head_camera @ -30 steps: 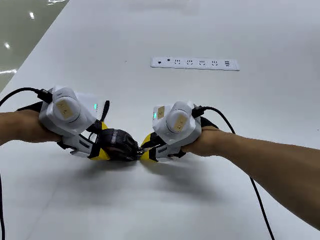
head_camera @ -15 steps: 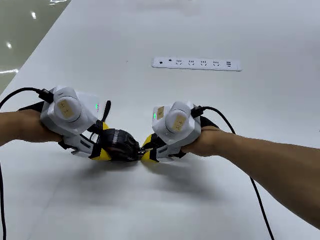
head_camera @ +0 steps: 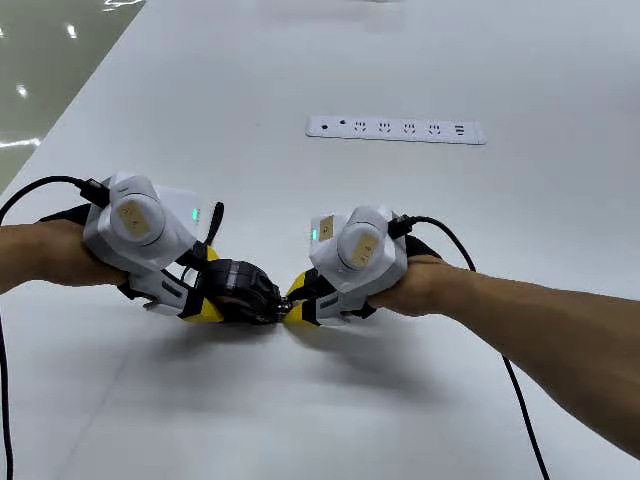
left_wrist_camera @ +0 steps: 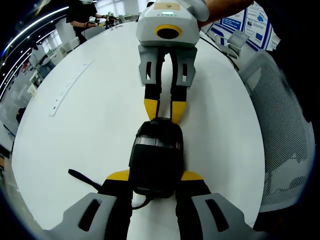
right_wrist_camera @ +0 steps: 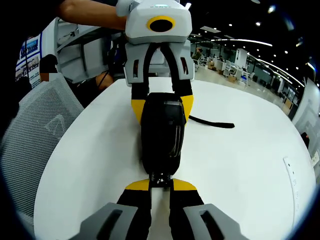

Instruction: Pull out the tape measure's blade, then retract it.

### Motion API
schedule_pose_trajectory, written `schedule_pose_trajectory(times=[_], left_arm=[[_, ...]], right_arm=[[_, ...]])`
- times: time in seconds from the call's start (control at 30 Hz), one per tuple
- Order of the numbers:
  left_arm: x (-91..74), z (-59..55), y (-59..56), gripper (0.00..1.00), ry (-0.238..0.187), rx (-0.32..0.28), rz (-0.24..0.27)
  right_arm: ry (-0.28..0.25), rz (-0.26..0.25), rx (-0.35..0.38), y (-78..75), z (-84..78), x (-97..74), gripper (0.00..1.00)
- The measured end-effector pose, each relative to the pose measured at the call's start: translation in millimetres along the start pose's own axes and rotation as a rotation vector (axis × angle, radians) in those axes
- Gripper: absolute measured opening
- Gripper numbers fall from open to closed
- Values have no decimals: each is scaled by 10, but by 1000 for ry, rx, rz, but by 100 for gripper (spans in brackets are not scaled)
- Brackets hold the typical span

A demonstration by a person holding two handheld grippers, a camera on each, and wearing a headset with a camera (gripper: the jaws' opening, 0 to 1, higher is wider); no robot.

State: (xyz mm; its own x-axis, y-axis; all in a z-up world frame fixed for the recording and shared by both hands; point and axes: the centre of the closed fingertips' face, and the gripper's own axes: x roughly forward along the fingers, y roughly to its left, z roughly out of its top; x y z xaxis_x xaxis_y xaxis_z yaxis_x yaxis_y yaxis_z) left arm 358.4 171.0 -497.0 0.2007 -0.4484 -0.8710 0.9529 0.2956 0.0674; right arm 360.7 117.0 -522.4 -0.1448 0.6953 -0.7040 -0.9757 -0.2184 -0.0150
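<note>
White table (head_camera: 400, 60): left hand-held gripper (left_wrist_camera: 156, 176) clamps tape measure (left_wrist_camera: 156, 152), right hand-held gripper (right_wrist_camera: 161, 186) pinches hook (right_wrist_camera: 161, 178).

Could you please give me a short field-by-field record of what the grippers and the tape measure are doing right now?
Surface: white table
Holding: left hand-held gripper shut on the tape measure, jaws on either side of its black case
Pulling end: right hand-held gripper shut on the blade hook at the case mouth
Blade: no length visibly drawn out
Loose part: wrist strap lying on the table beside the case
Background: power strip, well apart from the work
</note>
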Motion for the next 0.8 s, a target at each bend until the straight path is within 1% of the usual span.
schedule_pose_trajectory(times=[0.8], left_arm=[[-1, 0, 12, 27, 1, -12, -6]], right_arm=[[17, -1, -2, -8, -135, -137, 9]])
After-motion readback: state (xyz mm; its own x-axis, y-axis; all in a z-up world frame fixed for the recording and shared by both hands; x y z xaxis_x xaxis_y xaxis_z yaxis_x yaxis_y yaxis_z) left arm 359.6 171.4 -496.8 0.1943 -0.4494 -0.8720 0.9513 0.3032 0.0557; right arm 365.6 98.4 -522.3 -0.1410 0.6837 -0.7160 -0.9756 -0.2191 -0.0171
